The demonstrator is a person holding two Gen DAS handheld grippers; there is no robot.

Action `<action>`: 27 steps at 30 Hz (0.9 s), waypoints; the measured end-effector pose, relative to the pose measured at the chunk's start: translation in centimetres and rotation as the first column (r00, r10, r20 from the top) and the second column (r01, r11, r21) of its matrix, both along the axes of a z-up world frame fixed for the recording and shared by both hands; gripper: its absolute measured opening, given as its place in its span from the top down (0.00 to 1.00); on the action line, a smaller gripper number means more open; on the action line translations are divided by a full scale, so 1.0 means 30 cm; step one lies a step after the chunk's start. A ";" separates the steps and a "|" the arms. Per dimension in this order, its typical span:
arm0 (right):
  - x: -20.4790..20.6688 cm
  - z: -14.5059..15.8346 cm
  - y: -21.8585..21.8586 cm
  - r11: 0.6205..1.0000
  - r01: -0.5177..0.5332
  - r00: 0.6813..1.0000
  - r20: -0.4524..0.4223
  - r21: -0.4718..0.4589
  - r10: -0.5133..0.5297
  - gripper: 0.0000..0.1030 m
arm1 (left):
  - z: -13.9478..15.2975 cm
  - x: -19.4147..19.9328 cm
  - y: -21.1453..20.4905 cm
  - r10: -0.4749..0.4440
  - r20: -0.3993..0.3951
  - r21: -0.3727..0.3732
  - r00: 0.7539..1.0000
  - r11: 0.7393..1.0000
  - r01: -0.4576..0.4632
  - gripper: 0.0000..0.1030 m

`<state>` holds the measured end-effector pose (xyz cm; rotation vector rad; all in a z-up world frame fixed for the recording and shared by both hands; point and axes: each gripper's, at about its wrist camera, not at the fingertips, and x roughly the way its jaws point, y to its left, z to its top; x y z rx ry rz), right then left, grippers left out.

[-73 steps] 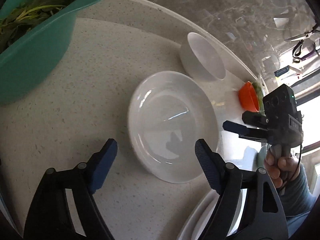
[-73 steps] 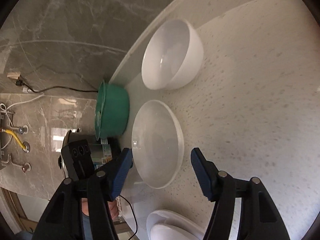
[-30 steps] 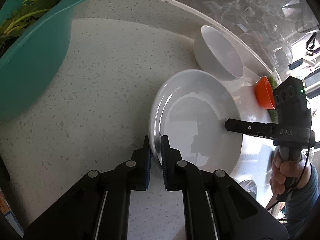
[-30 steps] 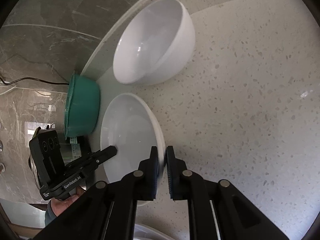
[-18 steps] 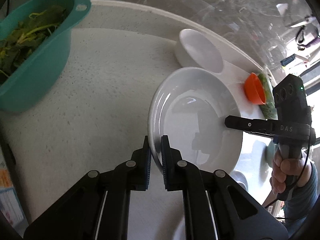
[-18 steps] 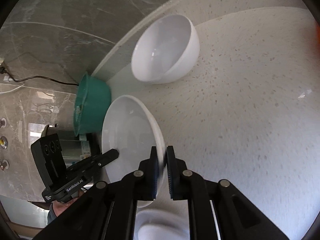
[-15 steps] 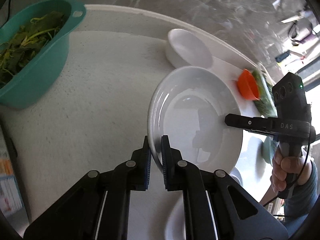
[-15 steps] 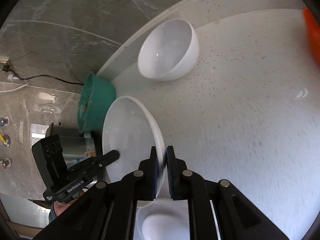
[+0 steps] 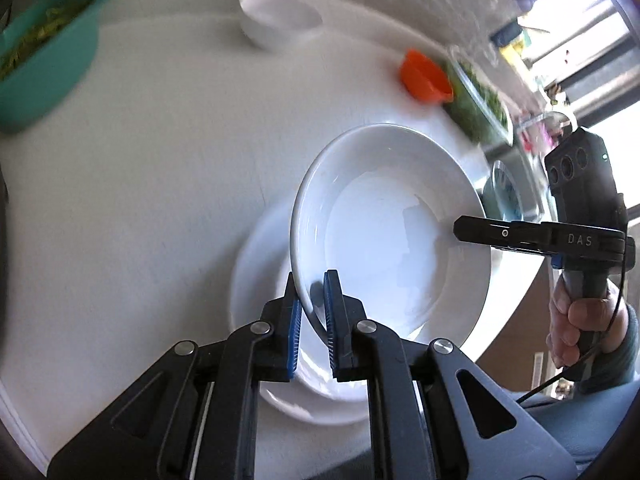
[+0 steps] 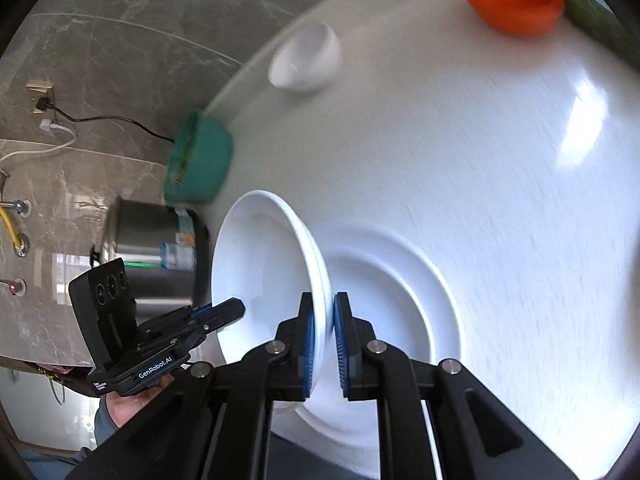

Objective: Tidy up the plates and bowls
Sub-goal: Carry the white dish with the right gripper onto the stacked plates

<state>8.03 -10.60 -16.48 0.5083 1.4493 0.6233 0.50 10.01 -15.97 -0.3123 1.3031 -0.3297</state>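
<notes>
Both grippers hold one white deep plate by opposite rims, lifted above the counter. My left gripper is shut on its near rim. My right gripper is shut on the other rim, where the plate shows tilted. Below it lies a larger white plate, also seen in the left wrist view. A small white bowl stands at the back of the counter and also shows in the right wrist view.
A teal colander with greens stands at the far left. An orange bowl and a tray of greens stand at the back right. A steel pot stands beyond the counter's edge, by the teal colander.
Both grippers closed on the deep plate's rims, lifted it off the counter and carried it back toward me, over the larger plate. The bowl and colander now look farther away.
</notes>
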 end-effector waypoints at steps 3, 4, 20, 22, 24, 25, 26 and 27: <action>-0.063 -0.060 -0.030 1.000 0.020 0.999 -0.044 -0.010 -0.021 0.87 | -0.040 -0.069 -0.055 -0.020 -0.028 0.021 0.999 1.000 0.021 0.91; -0.076 -0.076 -0.035 1.000 0.025 0.998 -0.052 -0.014 -0.026 0.87 | -0.051 -0.081 -0.065 -0.025 -0.031 0.027 0.999 0.999 0.026 0.90; -0.116 -0.170 0.021 0.989 -0.011 1.000 0.023 -0.150 0.014 0.88 | -0.172 -0.060 -0.237 -0.084 -0.011 0.156 0.996 0.984 0.085 0.89; -0.119 -0.166 0.028 0.985 -0.015 0.999 0.041 -0.172 0.022 0.87 | -0.190 -0.033 -0.261 -0.082 -0.005 0.164 0.997 0.983 0.082 0.87; -0.123 -0.161 0.038 0.979 -0.031 0.997 0.063 -0.203 0.044 0.87 | -0.195 -0.028 -0.266 -0.087 0.005 0.178 0.996 0.980 0.085 0.87; -0.126 -0.160 0.043 0.977 -0.035 0.996 0.070 -0.212 0.051 0.87 | -0.191 -0.030 -0.256 -0.086 0.008 0.182 0.996 0.980 0.083 0.86; -0.127 -0.161 0.047 0.976 -0.033 0.996 0.073 -0.214 0.050 0.85 | -0.190 -0.030 -0.252 -0.084 0.011 0.185 0.996 0.979 0.081 0.85; -0.128 -0.160 0.047 0.976 -0.031 0.996 0.076 -0.214 0.048 0.81 | -0.187 -0.031 -0.250 -0.079 0.015 0.182 0.997 0.980 0.075 0.83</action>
